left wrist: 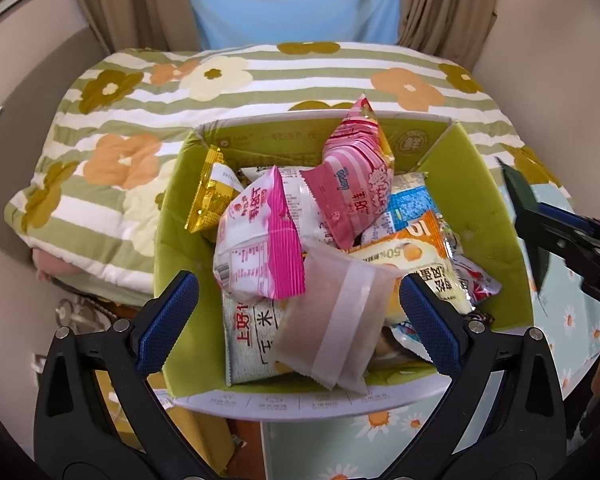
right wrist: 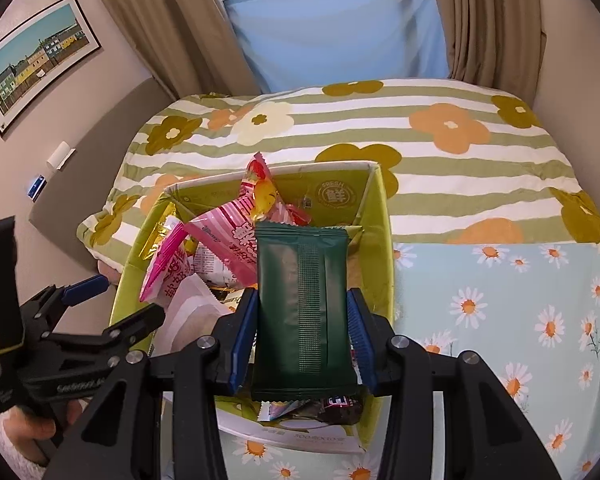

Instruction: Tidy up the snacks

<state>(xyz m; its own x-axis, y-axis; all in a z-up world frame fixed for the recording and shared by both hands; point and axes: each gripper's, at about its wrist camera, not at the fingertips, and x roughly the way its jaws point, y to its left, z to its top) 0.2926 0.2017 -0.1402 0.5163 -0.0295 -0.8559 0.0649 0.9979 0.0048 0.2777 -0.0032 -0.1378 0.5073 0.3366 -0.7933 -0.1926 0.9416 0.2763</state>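
Observation:
A green cardboard box [left wrist: 480, 208] holds a heap of snack packets, among them pink ones [left wrist: 352, 188], a yellow one [left wrist: 212, 196] and a blue-and-white one [left wrist: 412, 200]. On top at the near side lies a translucent brownish packet [left wrist: 332, 320]. My left gripper [left wrist: 298, 280] hangs open over it, pads wide apart and not pressing it. My right gripper [right wrist: 302, 296] is shut on a dark green packet [right wrist: 304, 312], held upright above the box's right half [right wrist: 376, 240]. The left gripper [right wrist: 132, 296] shows at the left of the right wrist view.
The box sits on a daisy-print sheet [right wrist: 500, 320]. Behind it lies a folded striped quilt with flowers [left wrist: 140, 100]. Curtains [right wrist: 160, 20] and a window are at the back, a picture [right wrist: 36, 60] on the left wall. A hand [right wrist: 32, 428] grips the left tool.

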